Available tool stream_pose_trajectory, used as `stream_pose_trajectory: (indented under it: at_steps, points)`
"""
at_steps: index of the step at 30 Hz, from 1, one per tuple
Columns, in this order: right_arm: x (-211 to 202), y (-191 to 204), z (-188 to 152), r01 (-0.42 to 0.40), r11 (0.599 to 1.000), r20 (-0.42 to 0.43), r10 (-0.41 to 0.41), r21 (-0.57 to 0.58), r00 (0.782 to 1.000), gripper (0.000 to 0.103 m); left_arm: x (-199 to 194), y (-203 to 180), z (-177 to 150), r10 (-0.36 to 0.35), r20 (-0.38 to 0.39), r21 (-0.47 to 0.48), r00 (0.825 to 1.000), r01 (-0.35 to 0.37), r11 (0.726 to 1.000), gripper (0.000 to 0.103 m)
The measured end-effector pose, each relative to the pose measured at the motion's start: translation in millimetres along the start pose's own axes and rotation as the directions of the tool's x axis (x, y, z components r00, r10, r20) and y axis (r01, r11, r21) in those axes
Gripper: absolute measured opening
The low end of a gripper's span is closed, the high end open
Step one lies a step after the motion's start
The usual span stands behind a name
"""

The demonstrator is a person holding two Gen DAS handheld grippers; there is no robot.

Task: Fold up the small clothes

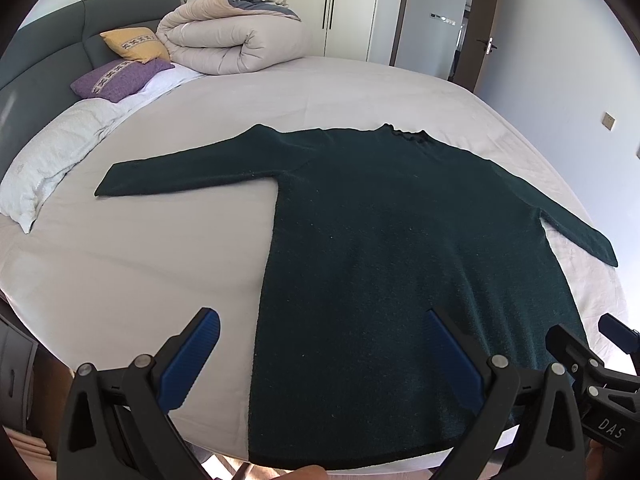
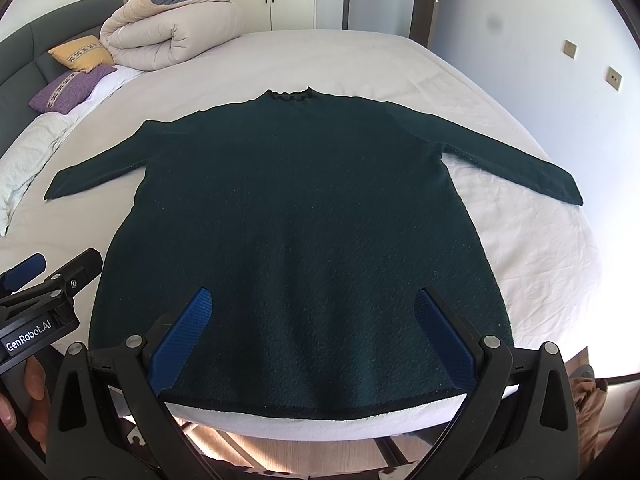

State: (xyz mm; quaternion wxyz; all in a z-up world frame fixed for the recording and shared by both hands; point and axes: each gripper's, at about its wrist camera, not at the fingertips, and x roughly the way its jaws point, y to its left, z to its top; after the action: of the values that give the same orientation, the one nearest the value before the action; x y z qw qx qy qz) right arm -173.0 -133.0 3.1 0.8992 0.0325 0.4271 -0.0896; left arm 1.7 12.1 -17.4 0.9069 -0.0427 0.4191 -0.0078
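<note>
**One sweater flat on bed, two grippers wide**

One dark green sweater (image 2: pixel 296 216) spread on the bed (image 2: pixel 520 248), sleeves out. Left gripper (image 1: pixel 324 344) and right gripper (image 2: pixel 312 320) both spread wide, holding nothing. Two pillows (image 1: pixel 124 74), one rolled duvet (image 1: pixel 232 36). Hem fully visible from right wrist only.

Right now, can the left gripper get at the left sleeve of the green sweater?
Probably yes. The left gripper is open above the hem, and the left sleeve lies flat on the bed sheet with nothing on it or in between.
</note>
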Motion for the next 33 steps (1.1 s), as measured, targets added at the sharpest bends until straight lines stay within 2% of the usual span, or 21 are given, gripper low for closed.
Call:
stream_pose_trajectory:
  at_steps: [15,33]
  points:
    - [3.8,2.3,-5.3,-0.001,1.0,-0.005,0.001,-0.002,1.0,0.103,1.3,1.1,-2.4,-0.001,-0.005,-0.006,1.0,0.001,1.0,0.103]
    - [12.0,10.4,-2.2,0.005,1.0,-0.028,-0.005,-0.017,1.0,0.103,6.9,19.6,-3.0,-0.051,-0.011,-0.06,0.999,0.05,0.997,0.103]
